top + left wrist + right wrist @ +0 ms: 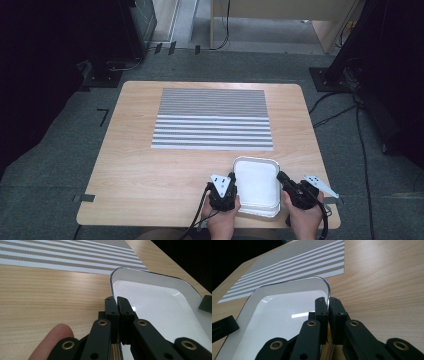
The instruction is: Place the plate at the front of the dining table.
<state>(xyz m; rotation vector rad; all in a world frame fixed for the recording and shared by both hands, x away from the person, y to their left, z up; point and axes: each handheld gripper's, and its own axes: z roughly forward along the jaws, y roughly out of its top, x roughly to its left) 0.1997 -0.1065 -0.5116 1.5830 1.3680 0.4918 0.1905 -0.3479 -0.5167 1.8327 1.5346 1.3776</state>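
High view: fixed above the near edge, facing forward and down over the whole table (150,170). Left gripper view: low and close at the white tray (150,277), along its left rim. Right gripper view: equally close, along the right rim. Shared by all: tray, striped mat (212,117).

Grey carpet floor (60,165), dark surroundings

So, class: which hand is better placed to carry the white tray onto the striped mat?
Neither alone: left tool and right tool each pinch an opposite rim of the tray; the mat lies ahead.
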